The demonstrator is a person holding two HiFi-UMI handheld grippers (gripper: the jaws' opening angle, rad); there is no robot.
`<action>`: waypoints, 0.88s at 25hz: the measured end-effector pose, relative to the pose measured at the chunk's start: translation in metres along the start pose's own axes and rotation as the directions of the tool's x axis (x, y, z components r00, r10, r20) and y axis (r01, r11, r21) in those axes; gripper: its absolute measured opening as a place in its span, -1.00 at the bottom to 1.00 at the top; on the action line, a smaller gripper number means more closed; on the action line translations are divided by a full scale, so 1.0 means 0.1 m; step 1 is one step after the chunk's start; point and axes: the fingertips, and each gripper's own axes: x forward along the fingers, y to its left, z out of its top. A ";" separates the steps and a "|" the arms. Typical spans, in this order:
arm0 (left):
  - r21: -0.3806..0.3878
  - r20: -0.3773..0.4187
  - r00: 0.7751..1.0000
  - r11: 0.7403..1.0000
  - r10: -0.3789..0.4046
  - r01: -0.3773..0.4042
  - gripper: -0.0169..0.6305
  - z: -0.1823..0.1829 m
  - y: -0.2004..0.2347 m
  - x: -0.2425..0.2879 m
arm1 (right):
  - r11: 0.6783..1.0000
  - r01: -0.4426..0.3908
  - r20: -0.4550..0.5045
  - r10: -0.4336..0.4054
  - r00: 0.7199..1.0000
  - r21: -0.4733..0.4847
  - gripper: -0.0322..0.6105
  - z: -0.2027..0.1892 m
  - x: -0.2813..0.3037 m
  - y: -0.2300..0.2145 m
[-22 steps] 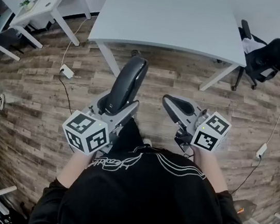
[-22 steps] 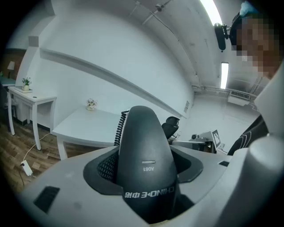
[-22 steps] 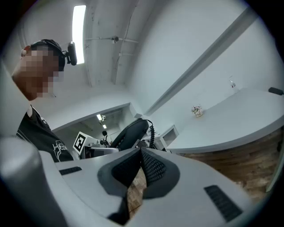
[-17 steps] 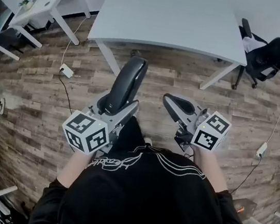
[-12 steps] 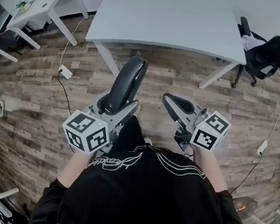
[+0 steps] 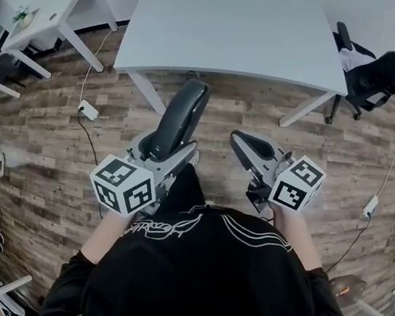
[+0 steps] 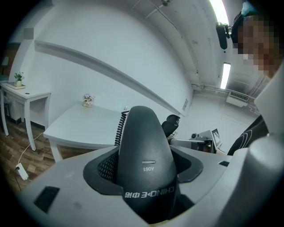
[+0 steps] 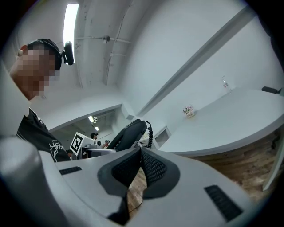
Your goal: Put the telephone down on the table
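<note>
A black telephone handset [image 6: 179, 116] stands up between the jaws of my left gripper [image 6: 163, 150], which is shut on its lower end. It is held in the air over the wooden floor, short of the white table [image 6: 239, 27]. In the left gripper view the handset [image 7: 144, 164] fills the space between the pads, and its coiled cord [image 7: 120, 127] hangs behind it. My right gripper [image 6: 244, 149] hovers beside it, shut with nothing in it; in the right gripper view its fingertips [image 8: 140, 150] meet. That view also shows the handset [image 8: 128, 133] off to the left.
A small white side table [image 6: 42, 13] stands at the far left and a black office chair [image 6: 386, 79] at the far right. Power adapters with cables lie on the floor [image 6: 87, 109] [image 6: 370, 209]. A tiny flower pot [image 7: 87, 99] sits on the big table.
Both grippers stay where they were, the handset still held. The head view has drifted a little, so the table and floor appear slightly shifted.
</note>
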 end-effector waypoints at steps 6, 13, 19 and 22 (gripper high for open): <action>-0.001 -0.019 1.000 1.000 -0.012 0.012 -0.05 0.27 0.44 0.29 | 1.000 0.026 -0.001 -0.026 1.000 0.008 -0.78 0.21 0.39 -0.37; -0.017 -0.056 0.998 0.999 -0.033 0.032 -0.05 0.68 1.24 0.77 | 0.997 0.060 0.014 -0.061 0.998 0.057 -0.78 0.56 1.09 -0.97; -0.026 -0.071 0.996 0.998 -0.050 0.049 -0.05 1.10 1.95 1.15 | 0.993 0.094 0.013 -0.095 0.995 0.069 -0.78 0.89 1.70 -1.41; -0.016 -0.068 0.996 0.998 -0.056 0.055 -0.05 1.31 2.26 1.30 | 0.993 0.106 0.010 -0.107 0.994 0.058 -0.78 1.07 1.98 -1.58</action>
